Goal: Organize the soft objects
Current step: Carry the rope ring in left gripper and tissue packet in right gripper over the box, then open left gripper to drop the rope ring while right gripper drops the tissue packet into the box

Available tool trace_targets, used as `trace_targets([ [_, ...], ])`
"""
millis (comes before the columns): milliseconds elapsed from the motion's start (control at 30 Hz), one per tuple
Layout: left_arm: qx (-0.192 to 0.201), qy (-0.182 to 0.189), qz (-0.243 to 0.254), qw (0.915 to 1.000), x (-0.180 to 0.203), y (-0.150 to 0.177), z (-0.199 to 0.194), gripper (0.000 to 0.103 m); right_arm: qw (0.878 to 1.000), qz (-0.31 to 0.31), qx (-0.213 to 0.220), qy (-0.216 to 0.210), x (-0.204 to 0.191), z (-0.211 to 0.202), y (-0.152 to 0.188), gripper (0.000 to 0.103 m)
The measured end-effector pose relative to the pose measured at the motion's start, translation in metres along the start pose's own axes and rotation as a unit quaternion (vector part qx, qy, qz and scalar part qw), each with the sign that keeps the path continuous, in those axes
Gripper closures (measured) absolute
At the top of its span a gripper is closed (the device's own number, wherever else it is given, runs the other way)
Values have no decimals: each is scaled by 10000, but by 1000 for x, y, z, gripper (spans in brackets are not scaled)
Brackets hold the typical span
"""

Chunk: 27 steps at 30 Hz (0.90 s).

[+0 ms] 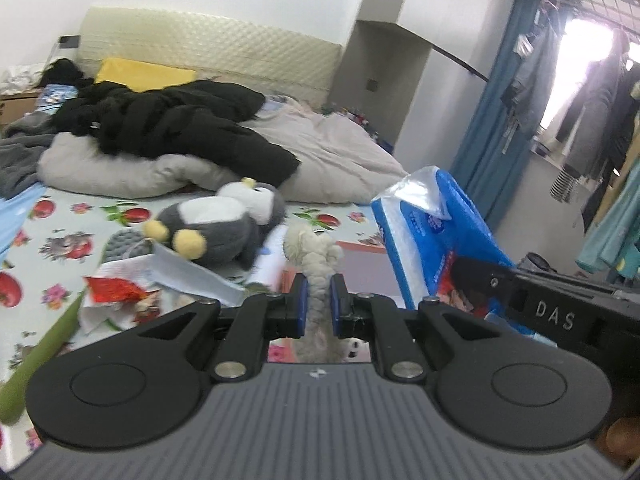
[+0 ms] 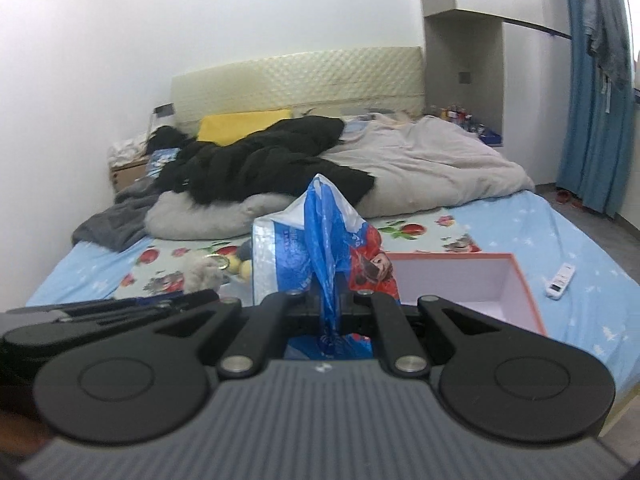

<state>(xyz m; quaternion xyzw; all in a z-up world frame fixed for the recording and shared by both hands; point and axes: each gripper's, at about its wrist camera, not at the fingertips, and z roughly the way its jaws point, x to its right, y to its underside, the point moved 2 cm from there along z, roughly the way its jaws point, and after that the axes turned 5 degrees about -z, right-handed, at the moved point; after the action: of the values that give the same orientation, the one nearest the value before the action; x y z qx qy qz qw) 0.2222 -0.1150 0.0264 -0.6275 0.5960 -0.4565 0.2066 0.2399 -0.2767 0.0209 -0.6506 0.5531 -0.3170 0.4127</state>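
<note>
Left gripper (image 1: 319, 300): its blue-padded fingers (image 1: 301, 300) pinch a cream, woolly braided plush toy (image 1: 316, 264), which sticks up between them, above the bed.
Right gripper (image 2: 329, 300): its fingers are pressed together on the gathered blue plastic wrapper of a blue-and-white soft tissue pack (image 2: 296, 256); the pack hangs upright in front of it, above the bed.
Same pack in the left view: the tissue pack (image 1: 424, 248) stands just right of the braided toy, with the right gripper's black body beside it.
Grey-and-white plush penguin with yellow feet (image 1: 216, 224): lies on its side on the bed, just left of the braided toy.
Pink-rimmed open cardboard box with white inside (image 2: 460, 284): sits on the bed, just right of the pack.
White remote control (image 2: 560, 280): lies on the sheet, right of the box.
Crumpled white paper and red wrapper (image 1: 116, 292): near the penguin's feet.
Bed with fruit-and-flower print sheet (image 1: 60, 240): carries all of it.
Black coat (image 1: 180, 124): heaped on a pale grey duvet (image 1: 340, 148) further back.
Yellow pillow (image 1: 144, 74): against the quilted cream headboard (image 1: 208, 44).
</note>
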Motion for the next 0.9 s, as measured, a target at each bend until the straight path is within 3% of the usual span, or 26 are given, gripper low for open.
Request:
trace_targets([
  [167,-348,154,192,9991,28,3,49,89,9992,233,-195,247,43,20,7,95],
  [400,-1062,181,322,9937,47,26,129,89,9926,643,-880,535,102,65,43,95],
  [667,-1776,95,504,9828,49,58,212,88,9817,939,-1563,559,140,123,84,95],
  [900,-2157,25,577,9747,47,78,255,88,9728,1080,-1985,515,155,153,109,94],
])
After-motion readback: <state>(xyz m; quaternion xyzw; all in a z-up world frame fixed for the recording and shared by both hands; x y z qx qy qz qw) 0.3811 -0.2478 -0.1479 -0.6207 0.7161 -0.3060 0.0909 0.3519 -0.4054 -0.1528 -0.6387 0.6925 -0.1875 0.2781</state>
